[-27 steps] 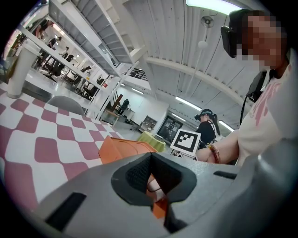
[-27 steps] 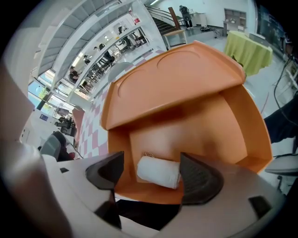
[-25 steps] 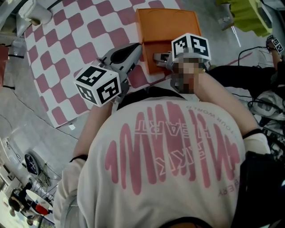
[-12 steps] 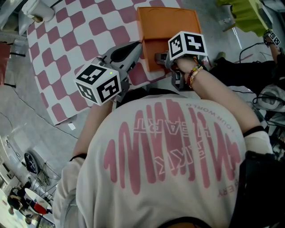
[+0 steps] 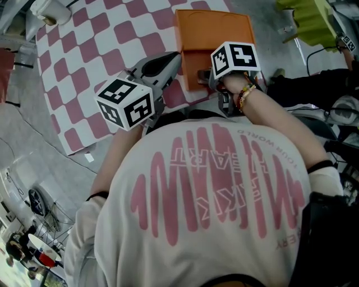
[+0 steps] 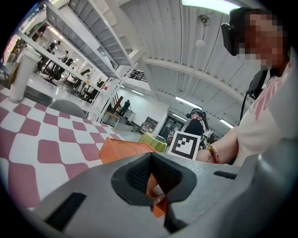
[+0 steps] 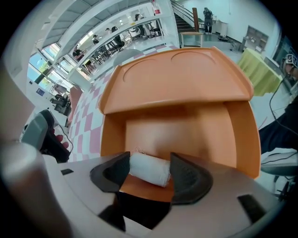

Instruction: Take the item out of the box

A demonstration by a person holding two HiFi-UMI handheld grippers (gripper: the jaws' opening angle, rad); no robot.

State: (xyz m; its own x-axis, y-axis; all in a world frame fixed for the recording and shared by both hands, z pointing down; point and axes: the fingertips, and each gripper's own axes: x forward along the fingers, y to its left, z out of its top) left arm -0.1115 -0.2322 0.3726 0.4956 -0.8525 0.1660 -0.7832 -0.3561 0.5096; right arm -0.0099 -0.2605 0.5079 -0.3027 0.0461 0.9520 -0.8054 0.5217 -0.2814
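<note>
Here, one orange box (image 7: 242, 135) holds one white roll (image 7: 149, 169) (lid open).

We are working in an open hall, seemingly a shared lab. Beside a staircase (image 6: 107, 42) people (image 6: 58, 69) are standing about, and strip lights (image 6: 205, 3) are shining over our checkered desk (image 5: 84, 61).

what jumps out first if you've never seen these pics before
The open orange box on the pink-and-white checked table catches the eye first. Inside it lies a white roll. The right gripper has just been closing its jaws on the roll, with a pad at each end. The left gripper is clamped on the box's left edge.
</note>
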